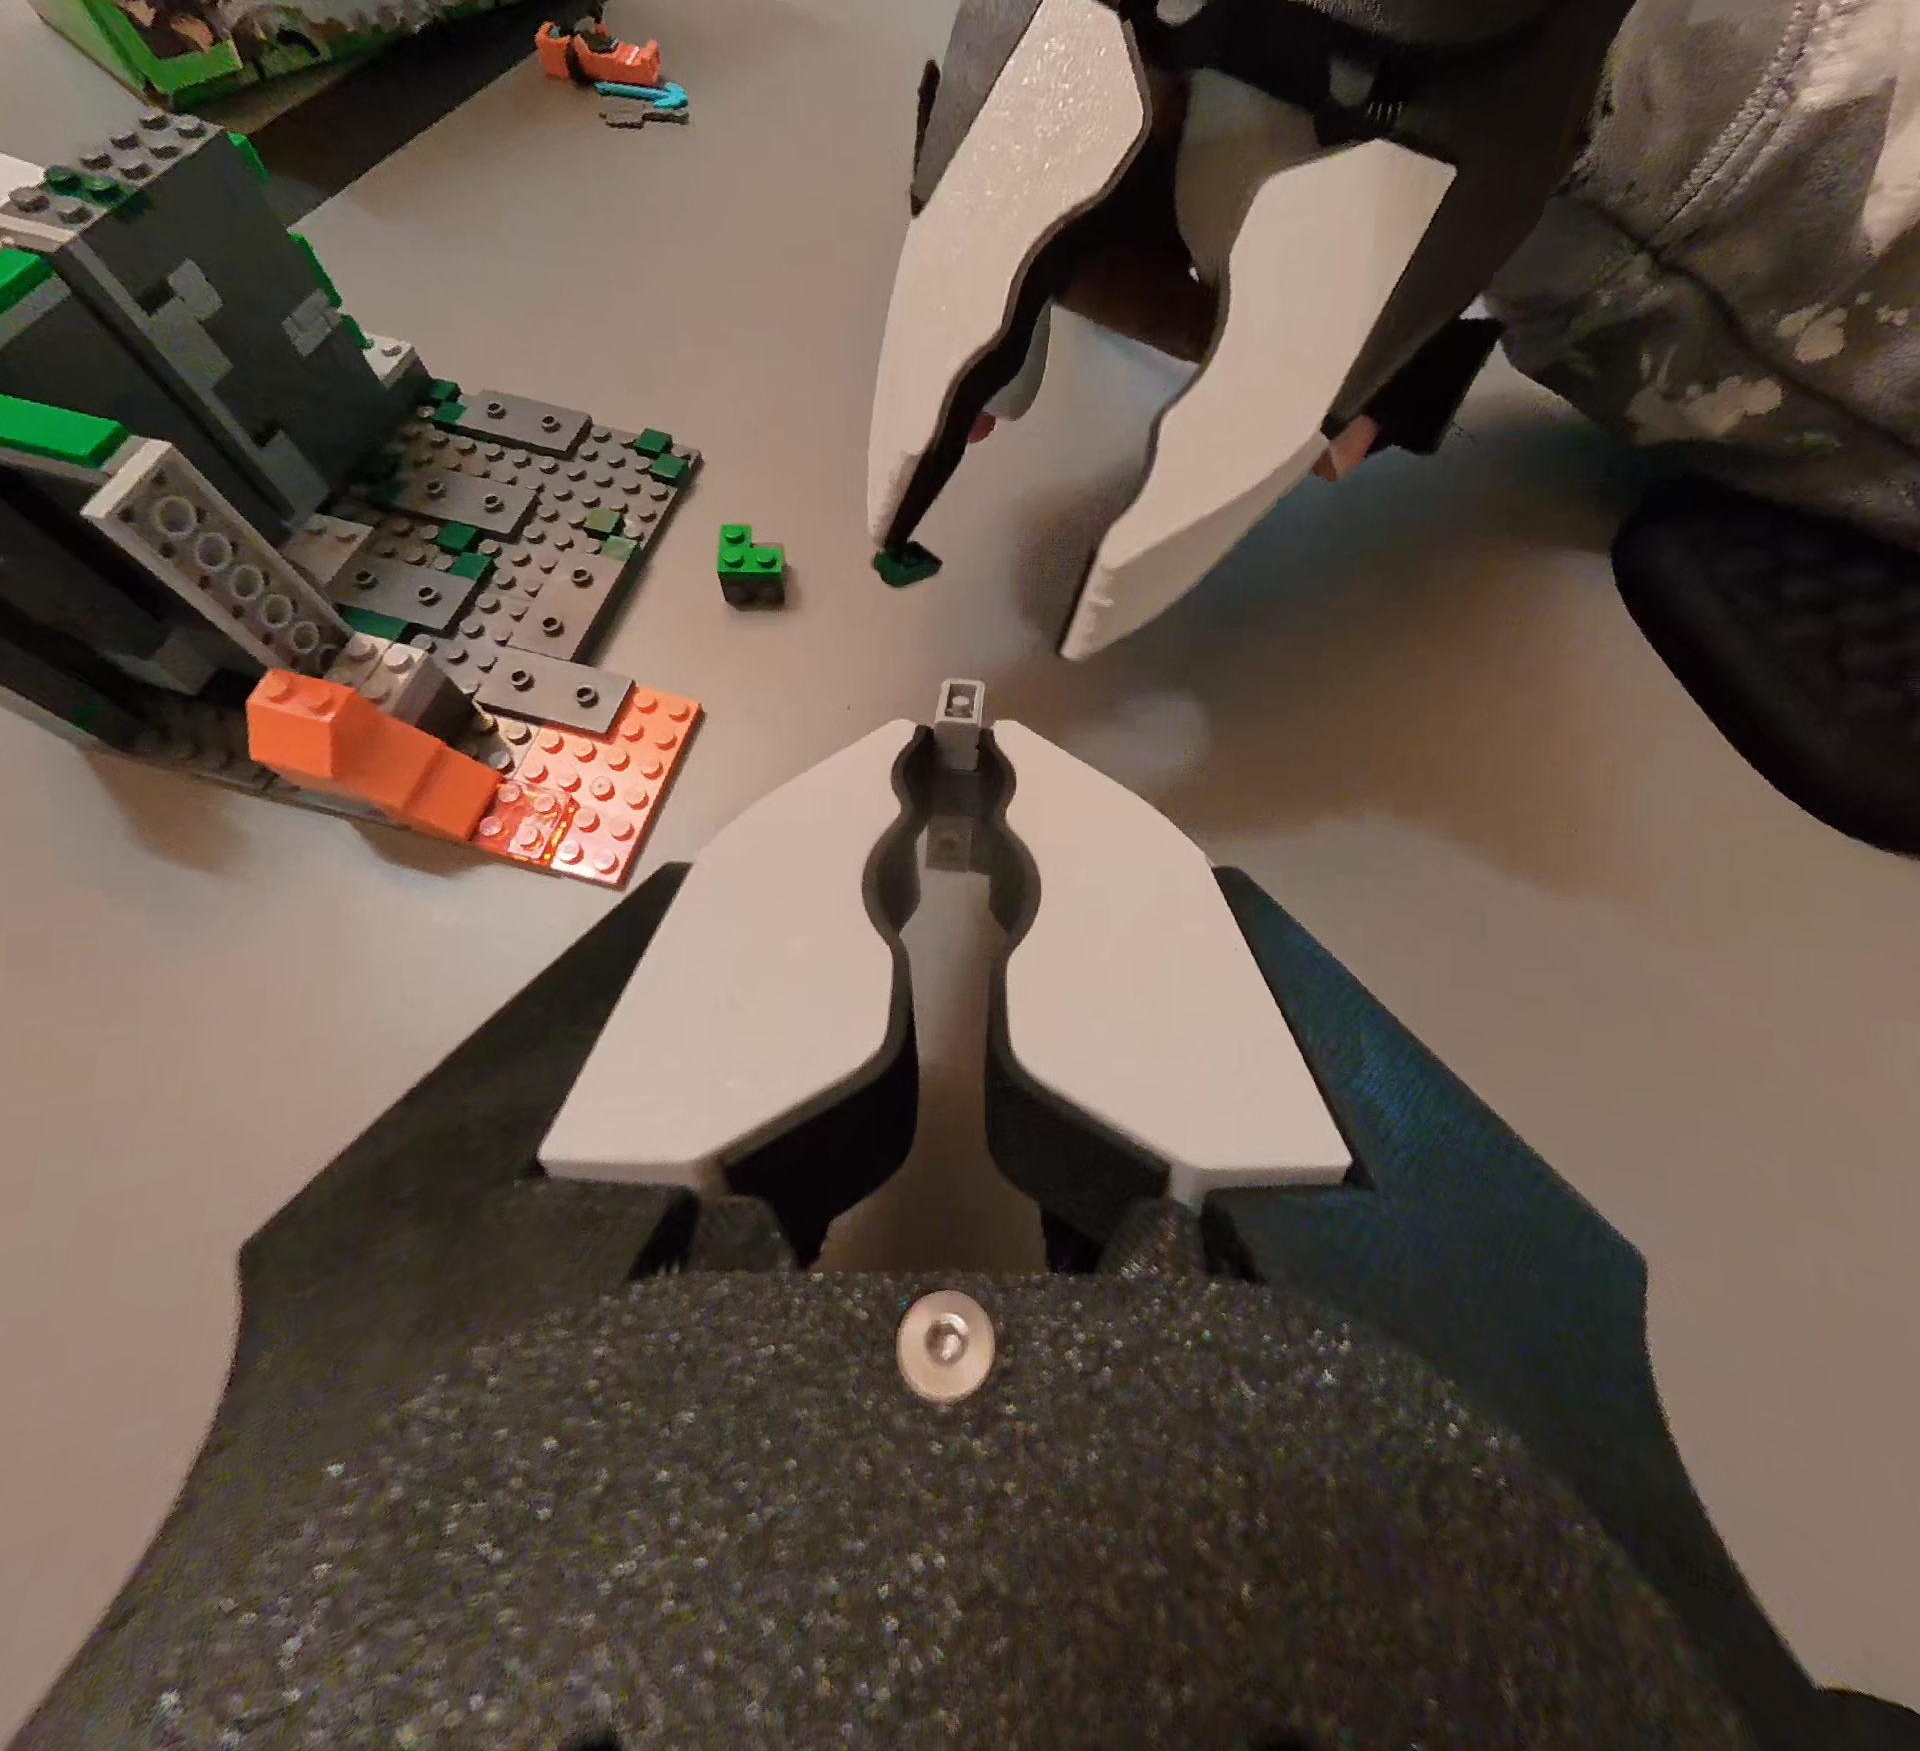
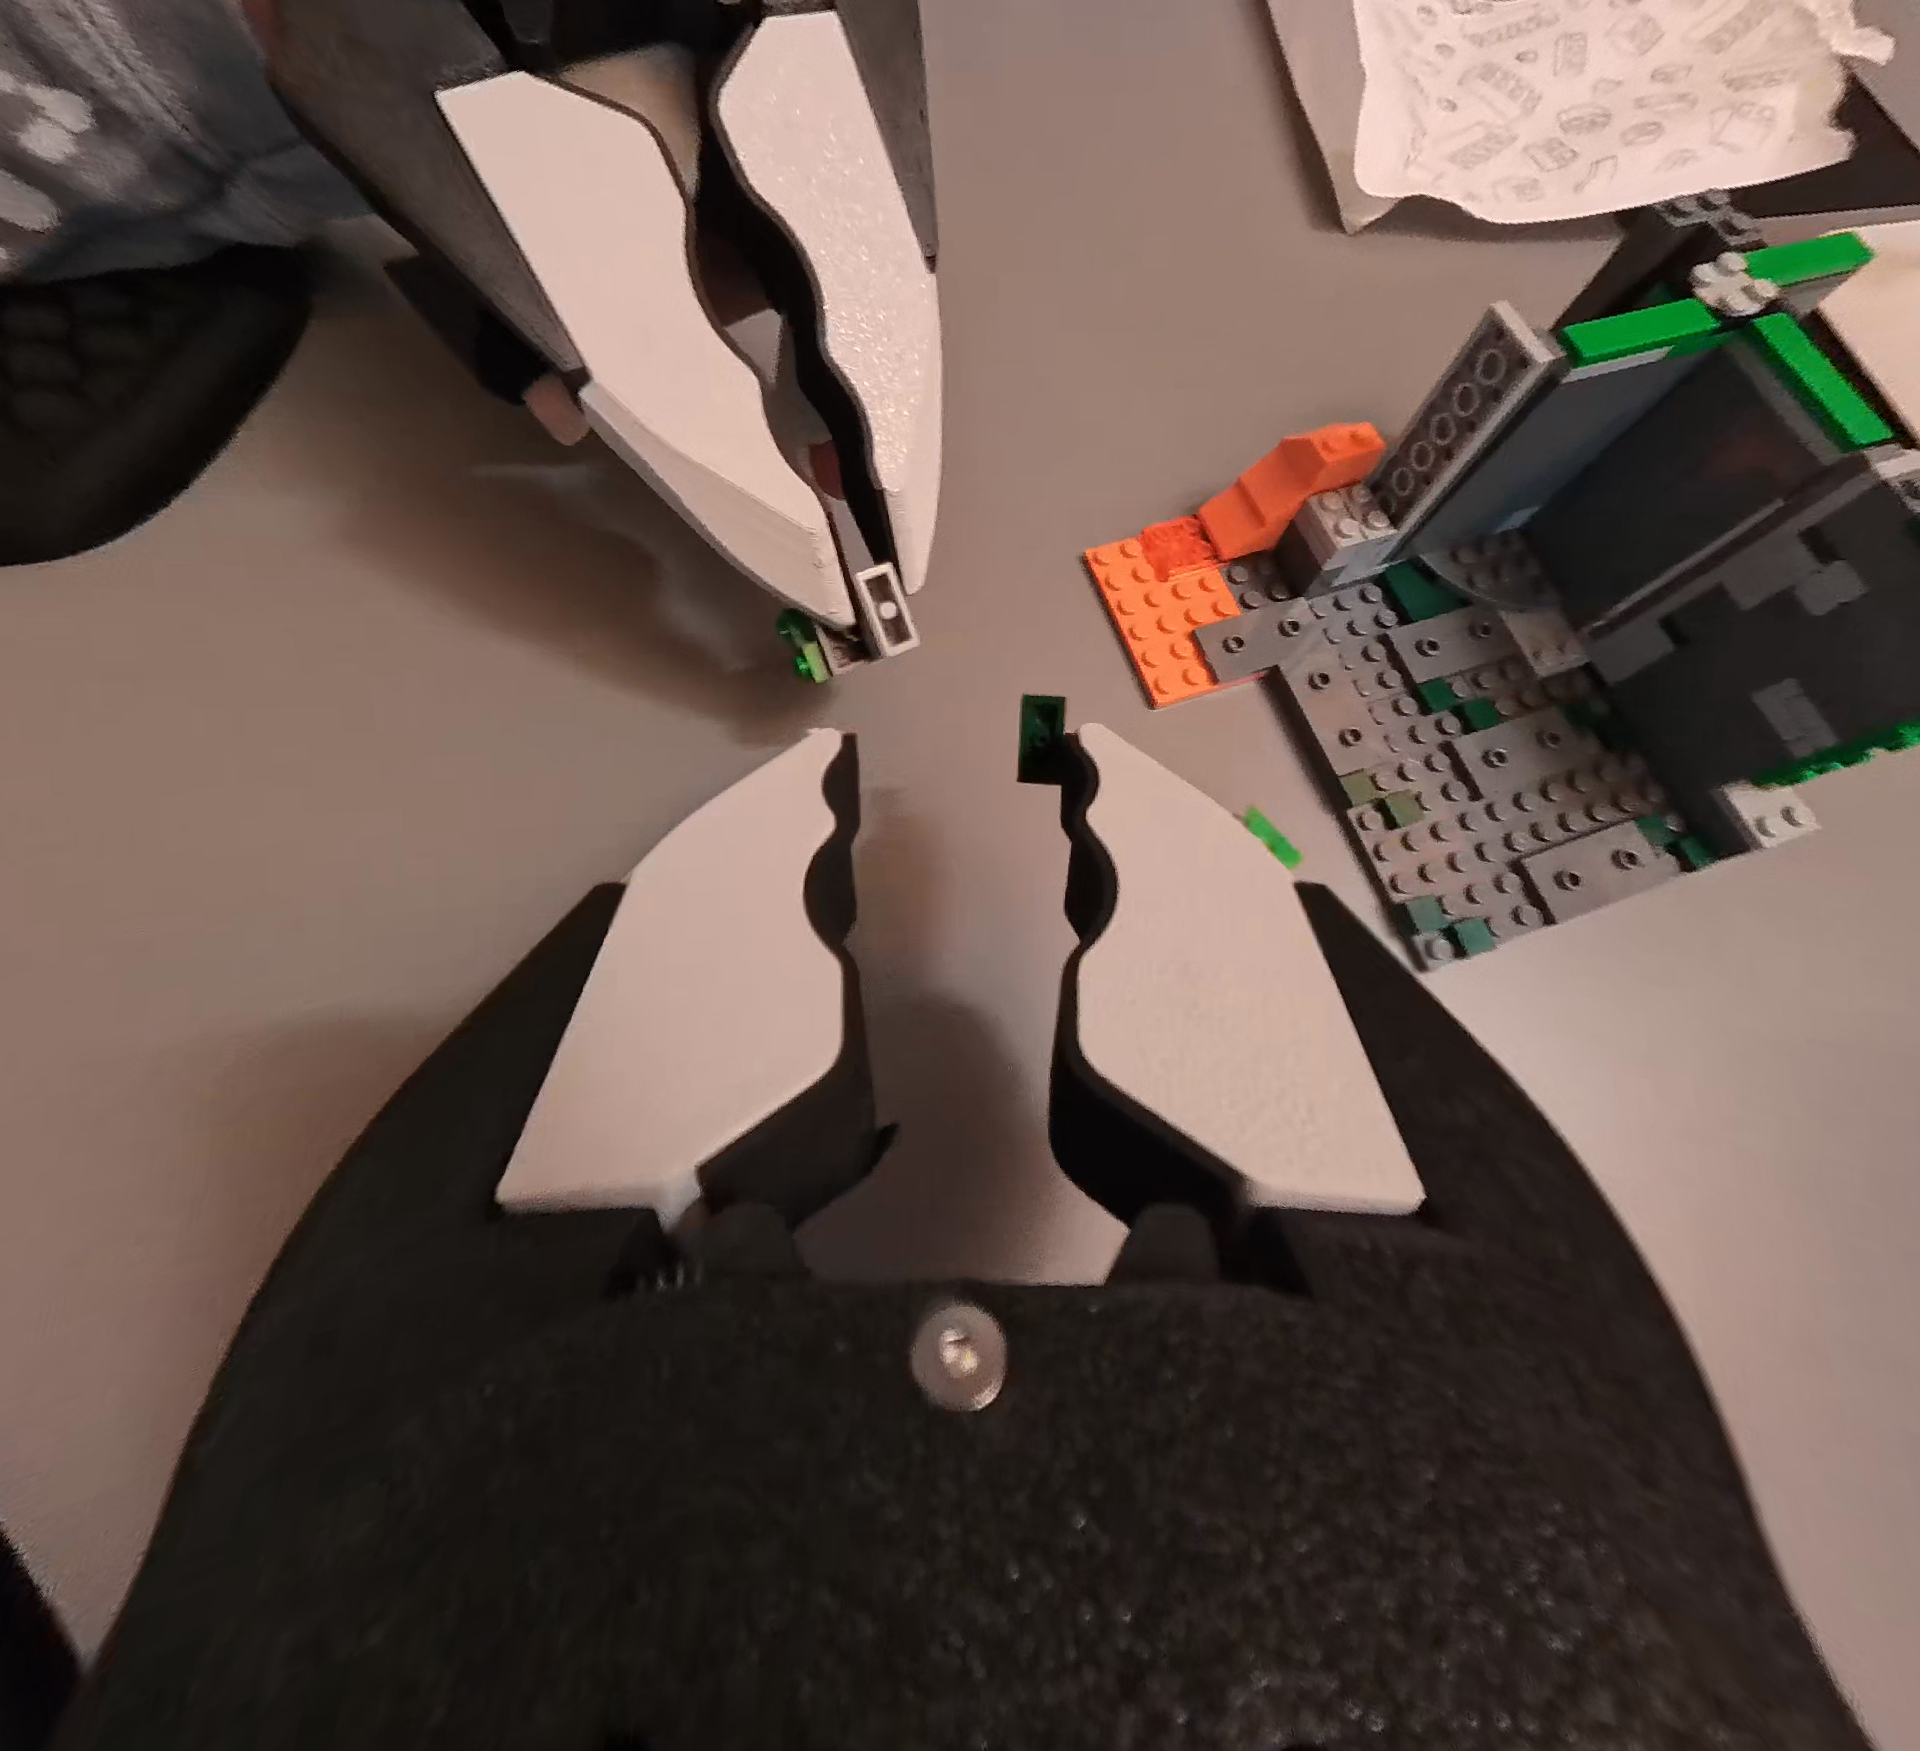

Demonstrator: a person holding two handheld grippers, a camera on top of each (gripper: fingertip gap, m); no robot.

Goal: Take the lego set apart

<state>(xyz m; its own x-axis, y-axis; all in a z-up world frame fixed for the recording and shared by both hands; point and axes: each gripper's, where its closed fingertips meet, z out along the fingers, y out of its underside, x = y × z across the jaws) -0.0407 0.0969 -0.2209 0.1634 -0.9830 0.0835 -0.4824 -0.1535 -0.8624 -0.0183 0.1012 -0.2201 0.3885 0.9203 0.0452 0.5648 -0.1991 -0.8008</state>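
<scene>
Left wrist view | left gripper clamps grey brick, long axis along fingers | right gripper wide, bare table between | lego set aside.

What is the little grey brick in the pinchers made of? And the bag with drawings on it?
The grey brick, pinched in the left gripper, looks like hard, smooth plastic: crisp edges, even colour. The bag looks like thin matte paper: its top edge is crumpled and torn.
</scene>
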